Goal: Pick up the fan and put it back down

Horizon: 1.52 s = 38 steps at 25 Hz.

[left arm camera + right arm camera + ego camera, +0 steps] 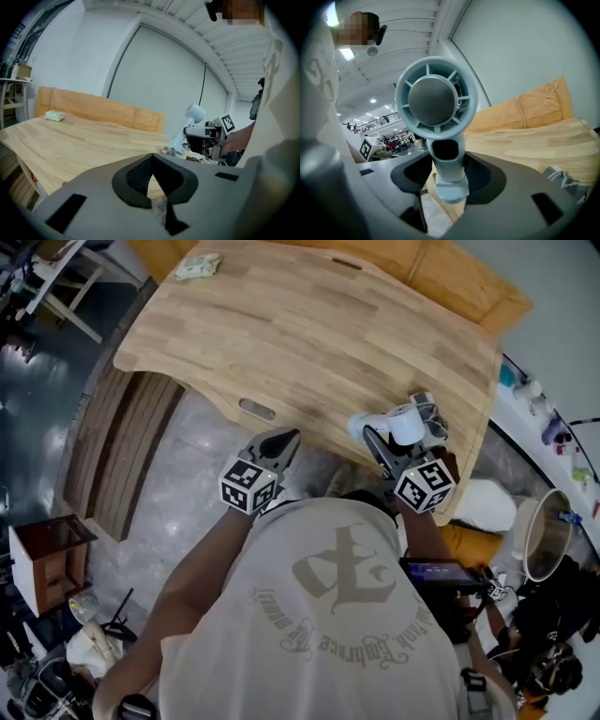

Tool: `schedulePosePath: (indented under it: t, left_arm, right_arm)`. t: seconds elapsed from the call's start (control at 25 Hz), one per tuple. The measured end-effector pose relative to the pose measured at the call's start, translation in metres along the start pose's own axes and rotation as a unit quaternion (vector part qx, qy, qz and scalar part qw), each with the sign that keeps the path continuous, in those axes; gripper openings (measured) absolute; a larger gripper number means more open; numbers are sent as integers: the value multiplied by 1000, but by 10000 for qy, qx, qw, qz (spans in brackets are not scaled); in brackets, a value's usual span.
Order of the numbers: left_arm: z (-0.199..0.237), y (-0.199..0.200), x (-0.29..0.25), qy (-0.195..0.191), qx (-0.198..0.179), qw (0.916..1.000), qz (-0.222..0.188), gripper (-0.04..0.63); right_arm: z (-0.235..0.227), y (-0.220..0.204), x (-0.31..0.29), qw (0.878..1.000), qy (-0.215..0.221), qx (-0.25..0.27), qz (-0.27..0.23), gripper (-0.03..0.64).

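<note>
The white hand-held fan [401,422] is at the near right corner of the wooden table [309,324]. My right gripper [381,441] is shut on its handle. In the right gripper view the fan's round head [434,96] stands upright above the jaws. Its handle [446,161] is pinched between the two pads, and its foot hangs free over the table's edge. My left gripper [279,443] hovers just off the table's near edge, shut and empty, its pads [140,176] meeting at the tip. The left gripper view shows the fan [193,115] and the right gripper [207,137] off to the right.
A pale green packet [197,266] lies at the table's far left corner. A grey bundle [429,413] rests on the table just beyond the fan. A slatted bench [122,446] stands under the table's left side. On the floor are a wooden box [47,554] and a bucket [548,535].
</note>
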<state>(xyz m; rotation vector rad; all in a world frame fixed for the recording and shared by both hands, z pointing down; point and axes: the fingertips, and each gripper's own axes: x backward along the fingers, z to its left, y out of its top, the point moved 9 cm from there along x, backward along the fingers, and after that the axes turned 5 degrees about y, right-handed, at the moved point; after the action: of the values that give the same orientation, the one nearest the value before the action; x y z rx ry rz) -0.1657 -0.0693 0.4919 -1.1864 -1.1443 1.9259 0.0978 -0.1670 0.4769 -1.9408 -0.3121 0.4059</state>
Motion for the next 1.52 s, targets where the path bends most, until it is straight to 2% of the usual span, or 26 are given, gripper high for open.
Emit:
schedulePosePath:
  t: [0.24,0.52,1.16,1.52]
  left_arm:
    - [-10,-9,16,-222,134,9996,-88,11]
    - [-14,-21,34,-200,165,9997,-26,11]
    - [-9,-50,82,130,433,9990,-76,11]
    - [12,-43,72,459,539,9975,79,11]
  right_arm:
    - [18,-2,7,10000,-14,21,-31,221]
    - [40,-7,13,10000,-53,66,39,221]
    - [67,-20,5,9996,-33,232,155,221]
    - [34,-17,-25,9992,174,200,306,221]
